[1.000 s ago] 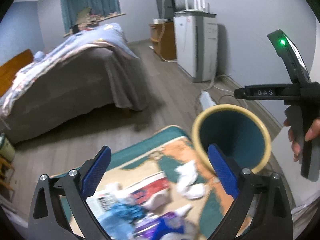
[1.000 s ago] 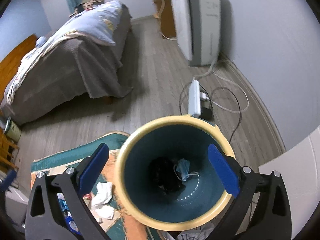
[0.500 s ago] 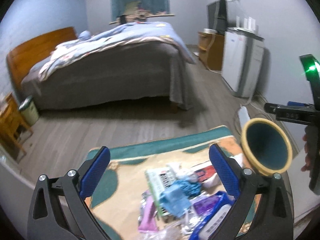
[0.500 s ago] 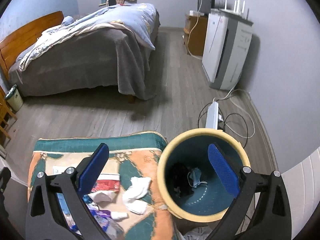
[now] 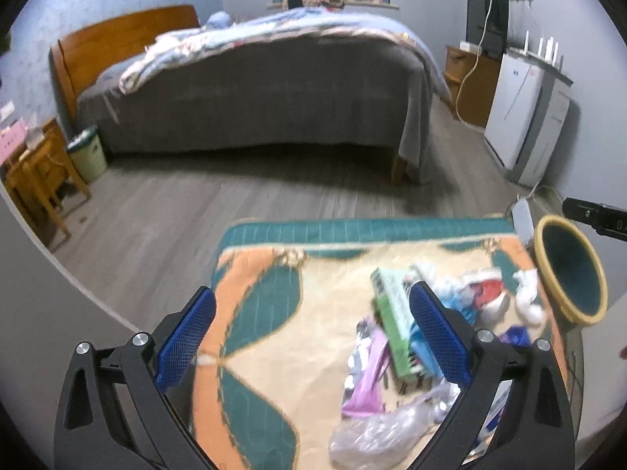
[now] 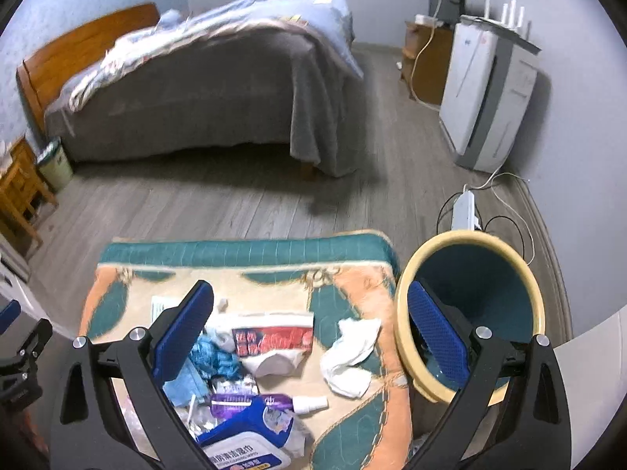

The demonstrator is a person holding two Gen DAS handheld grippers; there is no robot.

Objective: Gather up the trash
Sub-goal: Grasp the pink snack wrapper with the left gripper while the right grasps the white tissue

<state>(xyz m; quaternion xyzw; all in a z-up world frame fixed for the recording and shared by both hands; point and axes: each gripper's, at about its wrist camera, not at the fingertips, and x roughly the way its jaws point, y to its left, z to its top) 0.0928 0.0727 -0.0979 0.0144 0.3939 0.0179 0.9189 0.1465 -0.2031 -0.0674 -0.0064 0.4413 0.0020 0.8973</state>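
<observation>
A pile of trash lies on a patterned cloth-covered table (image 6: 352, 274): a crumpled white tissue (image 6: 348, 356), a red-and-white wrapper (image 6: 274, 338), a blue wipes pack (image 6: 250, 438), blue crumpled material (image 6: 213, 356), a green box (image 5: 394, 325) and a clear bag (image 5: 376, 431). A teal bin with a yellow rim (image 6: 470, 317) stands off the table's right edge; it also shows in the left wrist view (image 5: 570, 270). My left gripper (image 5: 313, 337) is open and empty above the table. My right gripper (image 6: 309, 337) is open and empty above the trash.
A bed (image 6: 196, 90) with a grey cover stands beyond the table. A white appliance (image 6: 490, 94) and a power strip with cables (image 6: 464, 207) are at the right wall. A small green bin (image 5: 88, 152) and wooden stools (image 5: 35, 180) are at the left.
Both grippers have swung left and pulled back, from over the bin to over the table. The bin now sits at the right of both views. Both stay open.
</observation>
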